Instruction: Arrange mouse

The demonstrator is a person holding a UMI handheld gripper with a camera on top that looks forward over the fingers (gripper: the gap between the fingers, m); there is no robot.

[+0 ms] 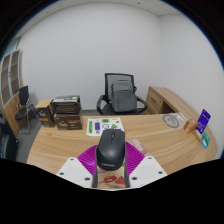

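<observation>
From my remote station, the gripper (pixel 112 181) points forward over a light wooden desk (pixel 160 135), its two fingers (pixel 82 171) rising from the 6 o'clock side with their magenta pads (pixel 90 157) facing inward. A black mouse (pixel 111 146) lies between the fingers, just ahead of centre toward 6 o'clock, its tail toward me and its nose pointing to 12 o'clock; the pads sit close against its flanks, yet I cannot tell whether both actually press on it or whether the mouse simply rests on the desk between them. Just beyond the mouse, toward 12 o'clock, a pale green printed card (pixel 100 126) lies flat on the desk. At 10 o'clock stand stacked dark boxes (pixel 66 112) near the desk's far edge. At 3 o'clock I see a small purple and blue box (pixel 204 121) and, near it, a small round object (pixel 172 120) too small to identify. Behind the desk, at 12 o'clock, a grey office chair (pixel 121 95) faces me before a plain white wall (pixel 90 50). A second desk section (pixel 172 99) extends at 2 o'clock.
</observation>
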